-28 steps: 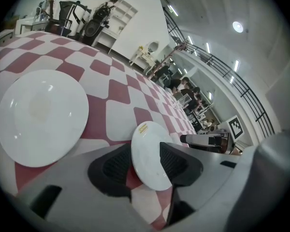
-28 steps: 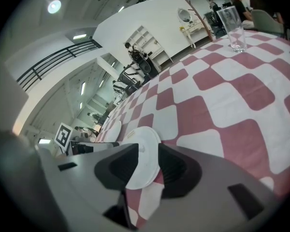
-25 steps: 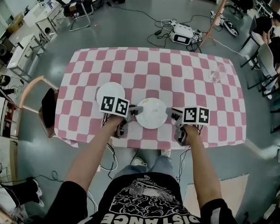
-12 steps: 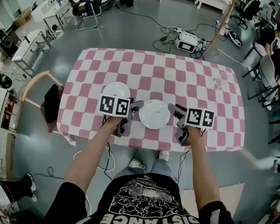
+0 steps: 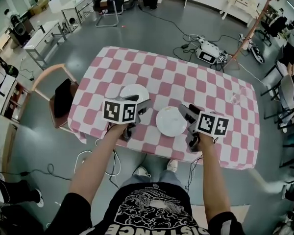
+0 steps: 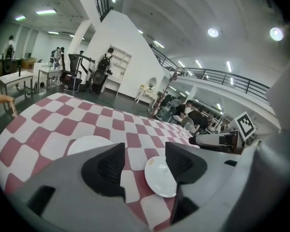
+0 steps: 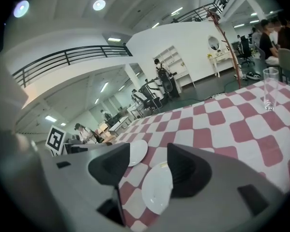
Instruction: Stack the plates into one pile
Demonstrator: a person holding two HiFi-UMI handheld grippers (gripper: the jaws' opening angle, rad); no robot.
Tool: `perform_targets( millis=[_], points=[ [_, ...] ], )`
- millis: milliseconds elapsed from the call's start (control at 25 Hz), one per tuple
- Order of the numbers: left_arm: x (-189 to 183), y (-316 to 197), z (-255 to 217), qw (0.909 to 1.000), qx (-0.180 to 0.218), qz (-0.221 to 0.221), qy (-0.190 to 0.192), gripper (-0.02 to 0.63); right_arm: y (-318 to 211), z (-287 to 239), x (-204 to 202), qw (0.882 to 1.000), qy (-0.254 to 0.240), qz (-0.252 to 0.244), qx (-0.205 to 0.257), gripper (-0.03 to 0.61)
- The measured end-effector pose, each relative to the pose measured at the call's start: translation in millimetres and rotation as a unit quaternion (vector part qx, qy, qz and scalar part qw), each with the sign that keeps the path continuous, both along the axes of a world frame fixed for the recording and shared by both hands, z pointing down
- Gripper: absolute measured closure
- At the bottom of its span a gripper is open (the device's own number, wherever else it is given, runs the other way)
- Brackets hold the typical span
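Observation:
Two white plates lie apart on the pink-and-white checkered table (image 5: 206,89). The far plate (image 5: 135,90) (image 6: 88,143) (image 7: 136,152) is partly hidden behind my left gripper's marker cube. The near plate (image 5: 170,121) (image 6: 160,176) (image 7: 156,188) sits between my two grippers. My left gripper (image 5: 140,106) (image 6: 145,164) hovers over the table to the left of it. At the plate's right edge hovers my right gripper (image 5: 185,113) (image 7: 147,170). Both grippers' jaws have just been opening and stand open with nothing between the pads.
A clear drinking glass (image 5: 238,98) (image 7: 269,89) stands at the table's far right. A wooden chair (image 5: 57,102) with a dark bag is at the table's left end. Cables and a device lie on the floor beyond the table. The near table edge is just below both grippers.
Both grippers were at the near plate's two sides; they have risen and drawn back from it, with jaws spread wider. The plate stays flat on the table.

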State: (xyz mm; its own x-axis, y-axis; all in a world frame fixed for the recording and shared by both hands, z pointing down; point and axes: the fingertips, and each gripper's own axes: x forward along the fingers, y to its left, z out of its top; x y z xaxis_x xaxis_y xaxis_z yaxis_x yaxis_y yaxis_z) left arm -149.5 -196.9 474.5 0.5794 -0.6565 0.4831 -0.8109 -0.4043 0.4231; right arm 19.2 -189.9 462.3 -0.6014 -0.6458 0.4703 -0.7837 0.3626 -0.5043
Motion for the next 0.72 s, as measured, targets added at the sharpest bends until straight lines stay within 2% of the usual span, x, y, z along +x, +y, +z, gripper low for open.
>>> perform_targets(
  millis=[400, 720],
  points=[
    [-44.4, 6.2, -29.7, 0.9938, 0.058, -0.067, -0.068, 0.334, -17.6, -26.9, -46.9, 0.995, 0.035, -0.076, 0.058, 0.284],
    [-67.1, 10.6, -36.2, 0.9849, 0.062, -0.132, -0.094, 0.330, -34.5, -28.7, -72.2, 0.987, 0.029, -0.139, 0.071, 0.266]
  ],
)
